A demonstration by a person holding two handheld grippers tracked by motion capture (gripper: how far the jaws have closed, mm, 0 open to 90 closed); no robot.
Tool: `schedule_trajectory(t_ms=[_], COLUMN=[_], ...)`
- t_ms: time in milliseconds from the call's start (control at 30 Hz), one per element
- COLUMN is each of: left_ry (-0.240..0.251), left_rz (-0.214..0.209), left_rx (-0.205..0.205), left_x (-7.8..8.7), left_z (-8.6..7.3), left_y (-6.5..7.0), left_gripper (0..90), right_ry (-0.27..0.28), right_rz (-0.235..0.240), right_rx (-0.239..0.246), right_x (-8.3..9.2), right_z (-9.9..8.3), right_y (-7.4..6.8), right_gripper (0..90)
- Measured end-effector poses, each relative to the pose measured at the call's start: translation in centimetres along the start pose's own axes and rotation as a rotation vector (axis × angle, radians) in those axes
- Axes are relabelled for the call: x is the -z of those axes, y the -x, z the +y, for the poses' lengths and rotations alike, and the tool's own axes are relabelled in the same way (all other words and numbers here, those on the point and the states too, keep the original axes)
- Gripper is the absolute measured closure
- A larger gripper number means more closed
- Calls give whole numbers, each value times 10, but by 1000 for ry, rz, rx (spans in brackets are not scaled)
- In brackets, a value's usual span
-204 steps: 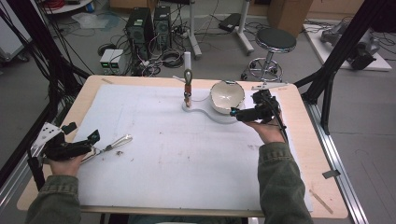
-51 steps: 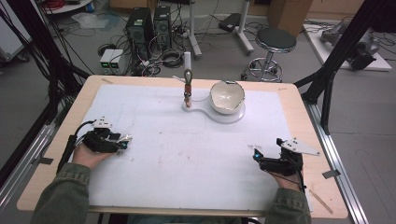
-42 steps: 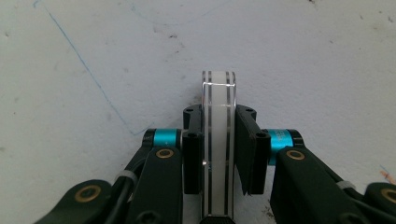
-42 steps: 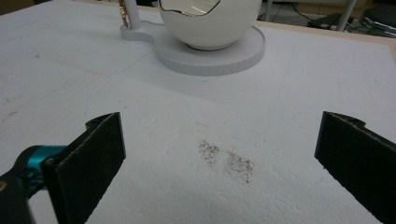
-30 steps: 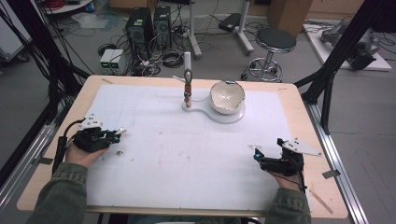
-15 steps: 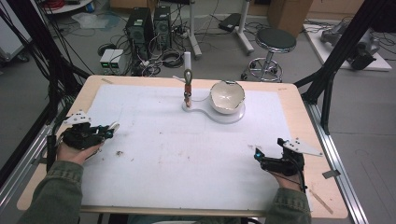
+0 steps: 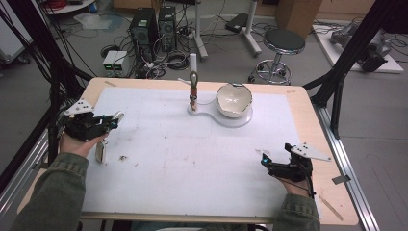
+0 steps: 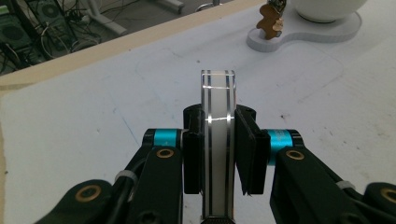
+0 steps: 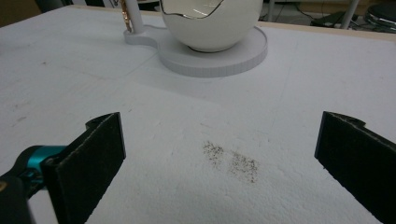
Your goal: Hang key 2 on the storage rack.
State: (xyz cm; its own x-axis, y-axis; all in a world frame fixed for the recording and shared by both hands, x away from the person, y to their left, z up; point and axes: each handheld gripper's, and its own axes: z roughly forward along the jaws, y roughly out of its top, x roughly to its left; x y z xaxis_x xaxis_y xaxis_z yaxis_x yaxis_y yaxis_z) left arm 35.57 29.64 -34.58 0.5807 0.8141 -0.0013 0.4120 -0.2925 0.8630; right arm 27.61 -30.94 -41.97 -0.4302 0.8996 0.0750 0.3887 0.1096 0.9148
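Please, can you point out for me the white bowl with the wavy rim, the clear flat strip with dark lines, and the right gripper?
White bowl with wavy rim (image 7: pixel 234 100), high view, inner wall.
Clear flat strip with dark lines (image 8: pixel 217 140), left gripper view, middle, between the jaws.
Right gripper (image 7: pixel 266 160), high view, between fingertips.

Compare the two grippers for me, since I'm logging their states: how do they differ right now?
The left gripper is shut on a clear flat strip with dark stripes; the right gripper is open with nothing between its fingers. In the high view, the left gripper is at the table's left edge, the right gripper near its front right. Both have black fingers and point toward the white bowl.
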Motion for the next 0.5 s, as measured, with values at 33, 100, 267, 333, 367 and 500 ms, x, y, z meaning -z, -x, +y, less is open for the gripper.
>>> schedule_trajectory(t_ms=[33, 100, 267, 333, 367, 500], left_ry=[7, 10, 46, 56, 62, 74], left_rz=[0, -1, 2, 0, 0, -8], left_rx=[-2, -3, 1, 9, 13, 25], left_x=[-1, -1, -3, -3, -4, -8], left_z=[3, 7, 19, 23, 26, 36], left_y=[0, 1, 3, 2, 2, 2], left_gripper=[741, 741, 741, 741, 741, 741], right_ry=[5, 14, 30, 33, 34, 40], right_rz=[4, 2, 7, 11, 12, 14], right_rx=[-1, -10, -25, -27, -28, -24], right_x=[0, 2, 4, 4, 4, 3], right_z=[0, 0, 1, 1, 1, 1], right_y=[0, 1, 3, 3, 3, 4], right_gripper=[6, 6, 6, 6, 6, 6])
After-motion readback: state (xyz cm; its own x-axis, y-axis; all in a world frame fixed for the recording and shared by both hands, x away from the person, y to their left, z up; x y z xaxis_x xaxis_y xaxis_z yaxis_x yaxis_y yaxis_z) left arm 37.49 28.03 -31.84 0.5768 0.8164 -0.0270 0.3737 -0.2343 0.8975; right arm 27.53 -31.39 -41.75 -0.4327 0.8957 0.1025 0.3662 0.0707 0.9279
